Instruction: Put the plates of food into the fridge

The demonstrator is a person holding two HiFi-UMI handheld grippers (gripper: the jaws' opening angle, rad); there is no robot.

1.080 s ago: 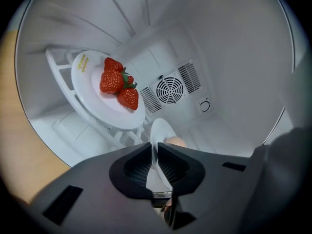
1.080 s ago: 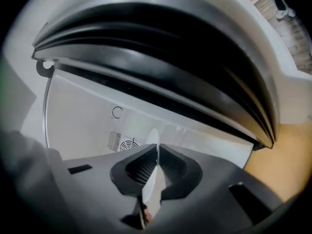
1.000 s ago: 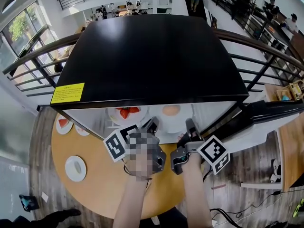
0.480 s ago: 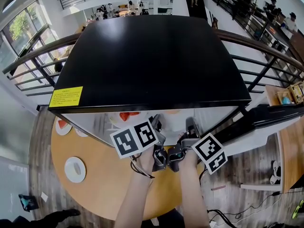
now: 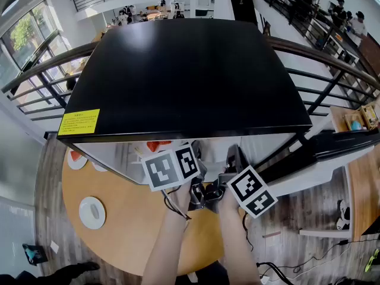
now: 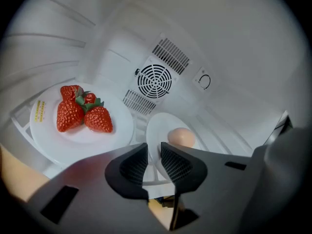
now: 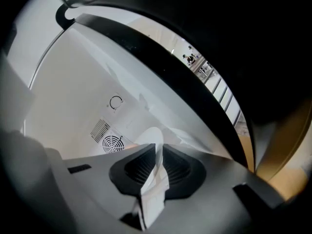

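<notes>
No word or number can be read with certainty. A yellow label (image 5: pixel 79 122) with dark print lies on the black top of the fridge (image 5: pixel 190 70), far left of the left gripper (image 6: pixel 154 155); its lines are too small to read. The marker cubes (image 5: pixel 169 166) on it and on the right gripper (image 7: pixel 157 165) carry only black-and-white square patterns. Ahead-left of the left gripper, a small yellow sticker (image 6: pixel 40 112) on the strawberry plate (image 6: pixel 119 123) is illegible. Beyond both grippers, the back wall bears a round mark (image 6: pixel 204 82).

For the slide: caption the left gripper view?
Looking past the left gripper at a strawberry plate and an egg plate inside the fridge.
</notes>
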